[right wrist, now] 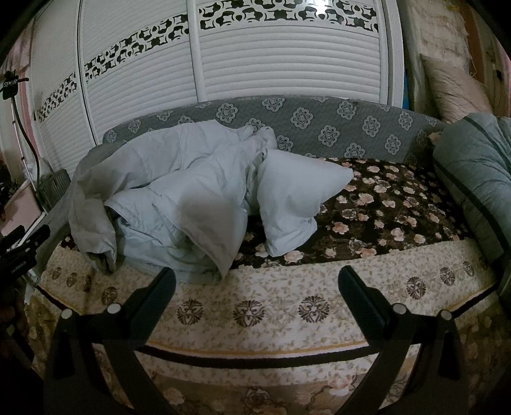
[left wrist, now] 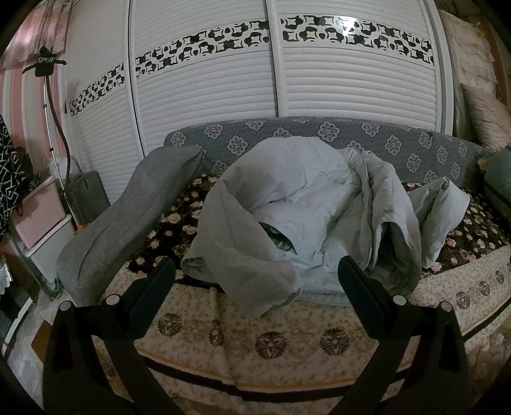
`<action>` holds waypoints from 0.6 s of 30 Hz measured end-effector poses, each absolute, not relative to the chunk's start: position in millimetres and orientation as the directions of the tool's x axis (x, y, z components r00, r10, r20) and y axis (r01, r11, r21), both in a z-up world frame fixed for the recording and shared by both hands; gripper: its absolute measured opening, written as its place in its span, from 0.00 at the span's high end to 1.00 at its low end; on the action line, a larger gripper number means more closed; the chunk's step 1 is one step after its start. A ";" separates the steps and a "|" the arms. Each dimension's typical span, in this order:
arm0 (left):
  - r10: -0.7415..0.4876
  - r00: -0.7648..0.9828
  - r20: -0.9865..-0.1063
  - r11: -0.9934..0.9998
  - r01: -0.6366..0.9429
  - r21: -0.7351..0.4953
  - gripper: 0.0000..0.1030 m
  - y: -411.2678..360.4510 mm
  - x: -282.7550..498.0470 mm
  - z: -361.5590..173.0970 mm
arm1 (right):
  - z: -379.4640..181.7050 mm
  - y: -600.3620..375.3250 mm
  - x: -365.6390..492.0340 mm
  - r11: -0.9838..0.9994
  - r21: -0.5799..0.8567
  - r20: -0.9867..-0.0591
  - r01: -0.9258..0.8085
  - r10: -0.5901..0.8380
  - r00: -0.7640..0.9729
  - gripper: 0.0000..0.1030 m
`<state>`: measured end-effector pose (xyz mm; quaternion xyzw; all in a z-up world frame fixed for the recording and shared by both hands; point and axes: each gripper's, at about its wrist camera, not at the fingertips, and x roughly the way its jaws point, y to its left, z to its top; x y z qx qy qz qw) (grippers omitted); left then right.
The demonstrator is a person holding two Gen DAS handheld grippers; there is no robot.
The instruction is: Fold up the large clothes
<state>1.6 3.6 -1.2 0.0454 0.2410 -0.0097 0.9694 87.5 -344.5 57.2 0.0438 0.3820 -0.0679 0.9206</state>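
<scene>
Currently | left gripper [left wrist: 255, 281], right gripper [right wrist: 255, 281]: fingers wide apart, empty | jacket [left wrist: 303, 210] bunched mid-frame | risk: pinching several layers.

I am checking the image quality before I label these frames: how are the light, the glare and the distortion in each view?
Left wrist view: dim and greyish, strong fisheye bending of the wardrobe doors, dark corners, a small glare spot on the patterned band; the pale jacket stays sharp. Right wrist view: equally dim, same curved lines, glare at the top edge, soft shadow on the jacket.
</scene>
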 end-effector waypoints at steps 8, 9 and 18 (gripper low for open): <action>0.012 0.879 -0.477 0.996 0.033 0.085 0.03 4.4 0.9 -2.1 | 56.2 -344.7 85.4 0.986 0.029 -0.708 0.166 -0.097 0.699 0.02; 0.011 0.878 -0.478 0.996 0.033 0.083 0.03 4.4 1.0 -2.4 | 55.6 -343.7 84.6 0.986 0.028 -0.708 0.167 -0.098 0.699 0.02; -0.017 0.857 -0.516 0.999 0.034 0.022 0.03 5.8 5.0 -1.2 | 55.2 -343.2 84.0 0.986 0.029 -0.709 0.167 -0.098 0.698 0.02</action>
